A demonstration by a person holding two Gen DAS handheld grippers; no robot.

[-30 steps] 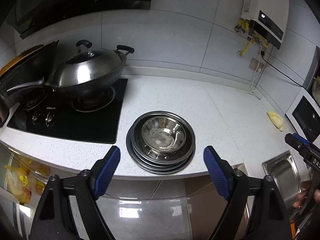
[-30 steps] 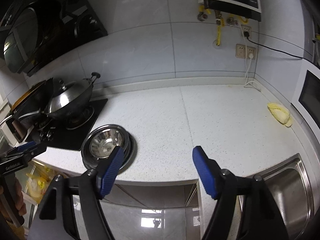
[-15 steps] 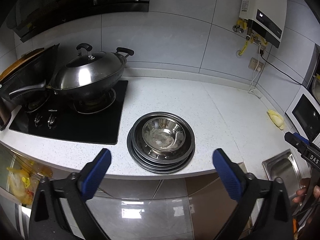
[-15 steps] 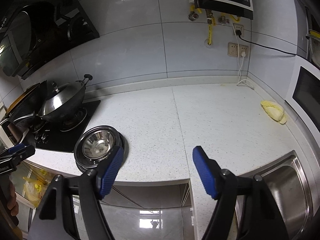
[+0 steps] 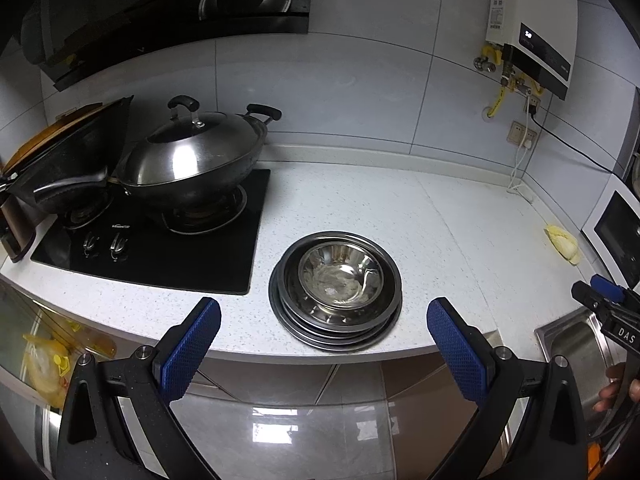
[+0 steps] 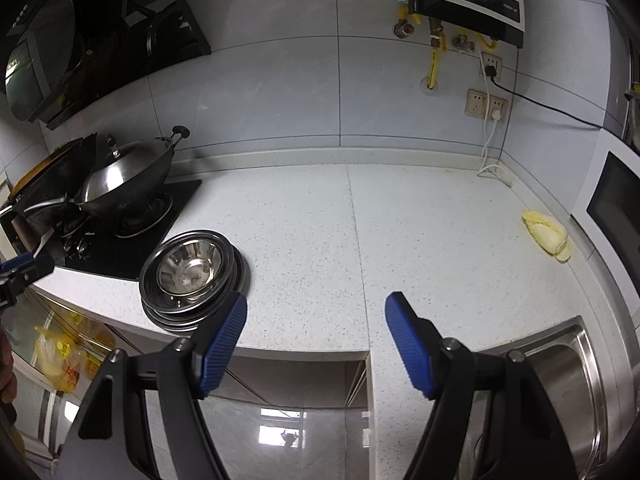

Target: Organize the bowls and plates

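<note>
Only the left wrist view shows the right gripper [image 5: 600, 292] at its right edge over the sink [image 5: 576, 344], while the right wrist view alone shows bare countertop [image 6: 420, 232] stretching to the yellow cloth [image 6: 546, 234]. The steel bowl [image 5: 340, 276] sits nested on the stacked plates [image 5: 336, 330] near the counter's front edge, just beside the hob [image 5: 160, 248]. The left gripper [image 5: 320, 344] hangs short of that edge, angled downward, jaws spread wide and empty; the right gripper's jaws are also apart, gripping nothing.

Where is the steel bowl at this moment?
In the left wrist view, the steel bowl sits on top of the stack of plates, on the white counter near its front edge, just right of the black stove.
</note>
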